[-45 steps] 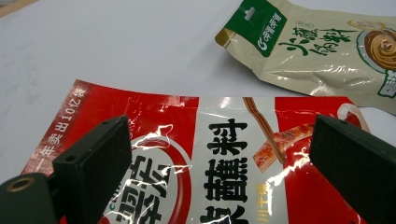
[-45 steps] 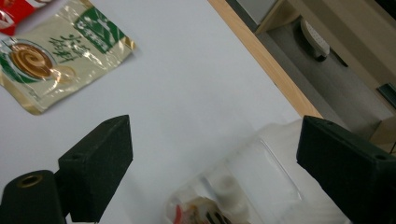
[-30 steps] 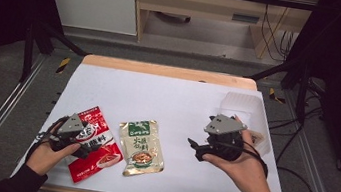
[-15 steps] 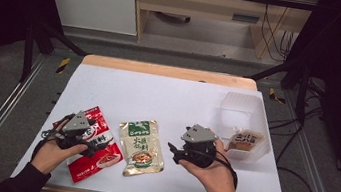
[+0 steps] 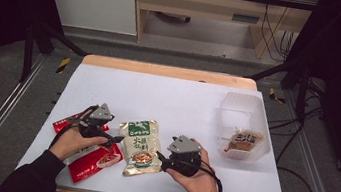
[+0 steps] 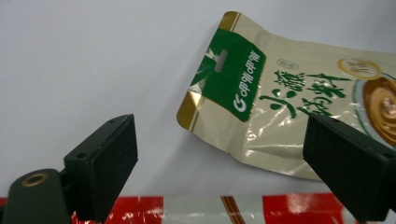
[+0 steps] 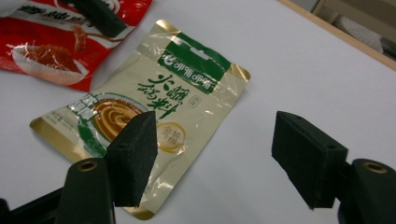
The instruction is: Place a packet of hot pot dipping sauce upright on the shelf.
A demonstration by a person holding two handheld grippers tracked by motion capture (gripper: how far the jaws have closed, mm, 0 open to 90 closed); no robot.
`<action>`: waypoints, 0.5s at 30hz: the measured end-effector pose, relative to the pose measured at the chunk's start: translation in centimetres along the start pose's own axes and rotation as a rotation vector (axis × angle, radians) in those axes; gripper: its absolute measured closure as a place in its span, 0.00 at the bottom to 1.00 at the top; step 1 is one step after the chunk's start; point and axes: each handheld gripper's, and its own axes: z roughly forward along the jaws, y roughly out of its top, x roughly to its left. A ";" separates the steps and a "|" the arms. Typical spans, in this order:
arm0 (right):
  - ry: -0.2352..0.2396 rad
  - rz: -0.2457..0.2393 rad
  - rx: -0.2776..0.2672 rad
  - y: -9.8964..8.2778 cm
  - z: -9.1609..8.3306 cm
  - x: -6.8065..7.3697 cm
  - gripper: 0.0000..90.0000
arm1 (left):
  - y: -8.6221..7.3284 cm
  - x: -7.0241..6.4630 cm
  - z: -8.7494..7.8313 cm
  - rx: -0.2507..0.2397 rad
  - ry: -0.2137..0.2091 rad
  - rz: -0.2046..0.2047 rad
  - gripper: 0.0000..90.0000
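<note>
the red packet [image 5: 94,158] was partly covered by the left hand [image 5: 71,140] and left gripper [image 5: 114,141] in the high view. the beige packet [image 6: 299,112] was cut off at the right edge of the left gripper view. the print on the small packet [image 5: 244,140] in the clear container [image 5: 243,103] was too small to be read.

The beige pouch [image 7: 154,116] and the red packet [image 5: 94,156] are glossy, crinkled plastic film that catches the light. The table [image 5: 168,100] has a smooth matt white top with a wooden far edge. The tub [image 5: 246,117] is translucent plastic. The gripper pads [image 6: 114,163] look matt black, finely textured.
</note>
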 end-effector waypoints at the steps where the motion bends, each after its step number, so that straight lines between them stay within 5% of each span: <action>1: -0.003 -0.008 0.005 -0.1 0.1 0.2 0.35 | 0.1 0.2 0.4 0.002 -0.003 -0.007 0.12; 5: 0.010 -0.013 0.014 -0.6 0.4 0.7 0.35 | 0.0 0.8 1.7 0.009 -0.036 -0.038 0.16; 11: 0.025 -0.032 0.031 -0.9 0.8 1.0 0.35 | -0.2 0.6 2.7 0.055 -0.055 -0.005 0.20; 15: 0.025 -0.029 0.036 -1.0 0.9 1.1 0.35 | -0.1 0.4 2.7 0.046 -0.096 -0.020 0.27</action>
